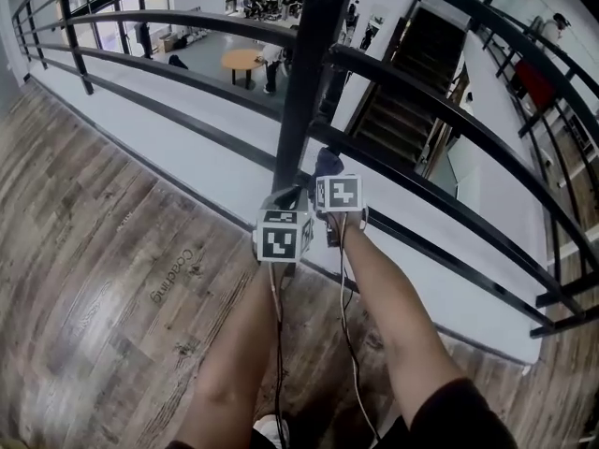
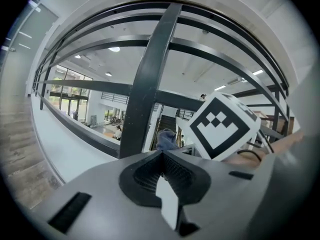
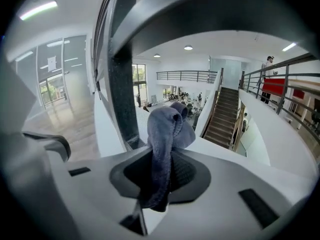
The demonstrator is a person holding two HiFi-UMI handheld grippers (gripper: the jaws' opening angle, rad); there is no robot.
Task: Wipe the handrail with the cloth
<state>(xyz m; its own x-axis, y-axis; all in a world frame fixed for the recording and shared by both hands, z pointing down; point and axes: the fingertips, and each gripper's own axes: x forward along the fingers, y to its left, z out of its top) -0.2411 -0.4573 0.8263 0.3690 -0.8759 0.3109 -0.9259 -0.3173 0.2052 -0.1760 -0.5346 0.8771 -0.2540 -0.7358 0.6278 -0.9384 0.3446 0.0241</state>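
The black metal handrail [image 1: 440, 110] has several horizontal bars and a thick upright post [image 1: 301, 73]. My right gripper [image 1: 328, 170] is shut on a blue-grey cloth [image 1: 328, 161], which it holds against the foot of that post near a lower bar. In the right gripper view the cloth [image 3: 168, 134] bunches up out of the closed jaws of the right gripper [image 3: 162, 160], with the post [image 3: 122, 99] just to its left. My left gripper [image 1: 287, 195] sits close beside it on the left; in its own view the left gripper [image 2: 161, 156] is shut on nothing and faces the post [image 2: 150, 79] and the cloth [image 2: 166, 139].
Wooden plank floor [image 1: 103, 269] lies on my side, ending at a white ledge [image 1: 187, 148] under the railing. Beyond the bars is an open atrium with a staircase [image 1: 402, 110], a round table [image 1: 241, 60] and people below. Cables run along both forearms.
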